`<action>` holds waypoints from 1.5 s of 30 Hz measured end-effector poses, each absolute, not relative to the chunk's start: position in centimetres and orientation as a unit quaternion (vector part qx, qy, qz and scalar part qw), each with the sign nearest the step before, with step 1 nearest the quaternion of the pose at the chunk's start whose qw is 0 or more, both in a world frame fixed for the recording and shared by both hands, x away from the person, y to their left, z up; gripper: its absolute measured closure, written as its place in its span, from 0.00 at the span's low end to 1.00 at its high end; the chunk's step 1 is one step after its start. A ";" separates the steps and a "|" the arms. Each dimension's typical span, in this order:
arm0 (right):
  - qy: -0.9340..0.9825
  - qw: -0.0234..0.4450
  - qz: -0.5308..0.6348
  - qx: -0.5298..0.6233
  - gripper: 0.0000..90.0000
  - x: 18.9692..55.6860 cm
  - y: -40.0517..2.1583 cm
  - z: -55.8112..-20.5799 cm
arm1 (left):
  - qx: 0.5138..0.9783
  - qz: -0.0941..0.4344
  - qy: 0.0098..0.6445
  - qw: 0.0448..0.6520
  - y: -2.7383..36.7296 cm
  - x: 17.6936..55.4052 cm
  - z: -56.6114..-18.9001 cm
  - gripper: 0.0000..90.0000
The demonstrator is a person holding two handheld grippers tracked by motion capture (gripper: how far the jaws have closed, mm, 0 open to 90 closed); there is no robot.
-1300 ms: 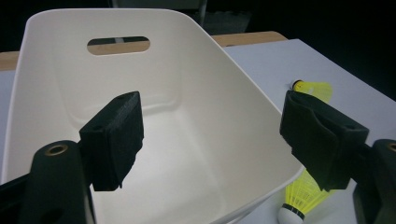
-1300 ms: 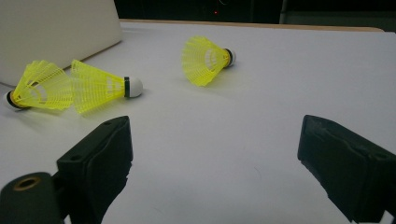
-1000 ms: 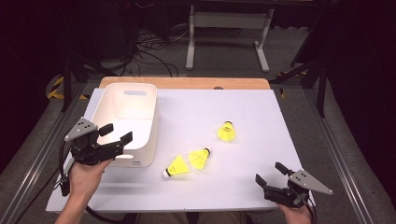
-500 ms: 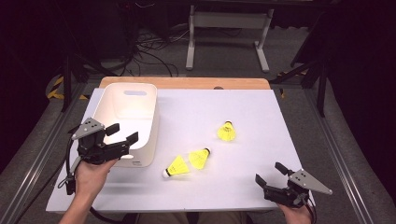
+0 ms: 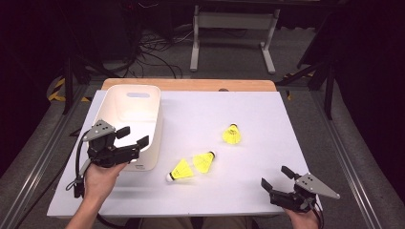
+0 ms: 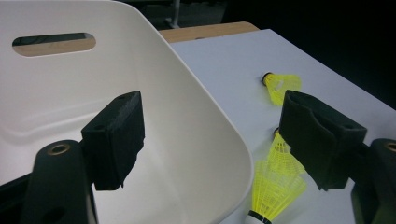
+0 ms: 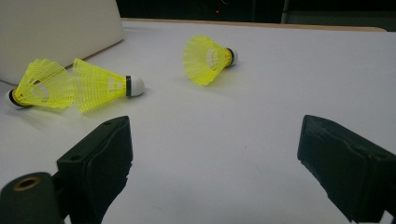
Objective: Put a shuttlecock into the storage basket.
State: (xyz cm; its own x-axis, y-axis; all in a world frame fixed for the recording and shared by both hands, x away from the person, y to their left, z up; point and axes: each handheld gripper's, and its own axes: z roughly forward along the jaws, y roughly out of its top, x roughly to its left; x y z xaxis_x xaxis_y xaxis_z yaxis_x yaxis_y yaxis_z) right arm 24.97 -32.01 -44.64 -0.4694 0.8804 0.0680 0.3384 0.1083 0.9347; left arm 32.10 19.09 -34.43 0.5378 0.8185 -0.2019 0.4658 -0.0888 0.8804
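A: Where are the three yellow plastic shuttlecocks?
B: Mid-table, right of the white plastic bin.
A: Grippers?
B: Left gripper gaping, empty, at the bin's near rim; right gripper wide open, empty, near-right.

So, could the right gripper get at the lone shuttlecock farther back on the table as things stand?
Probably yes. The right gripper is open at the table's near edge, and only bare white tabletop lies between it and that shuttlecock. The other two shuttlecocks lie off to the side.
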 end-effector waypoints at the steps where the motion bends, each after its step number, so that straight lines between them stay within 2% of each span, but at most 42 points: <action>1: 0.694 0.269 0.503 0.439 0.12 25.0 -32.0 -44.6 | 0.717 0.174 0.447 0.505 19.0 32.1 -34.4 0.26; 27: 0.695 0.265 0.507 0.436 0.12 25.0 -32.1 -44.6 | 0.743 0.152 0.420 0.499 15.7 32.5 -34.1 0.26; 45: 0.697 0.263 0.507 0.433 0.12 25.0 -32.0 -44.6 | 0.784 0.137 0.398 0.457 13.8 32.5 -34.1 0.30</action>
State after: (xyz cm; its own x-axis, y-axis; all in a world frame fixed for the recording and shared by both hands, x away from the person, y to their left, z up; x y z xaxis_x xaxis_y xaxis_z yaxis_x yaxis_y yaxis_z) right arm 24.96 -32.00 -44.61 -0.4869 0.8704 0.0734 0.3374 0.1099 0.9349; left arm 32.53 13.80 -34.07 0.6459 0.7488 -0.1487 0.4980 -0.2657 0.8254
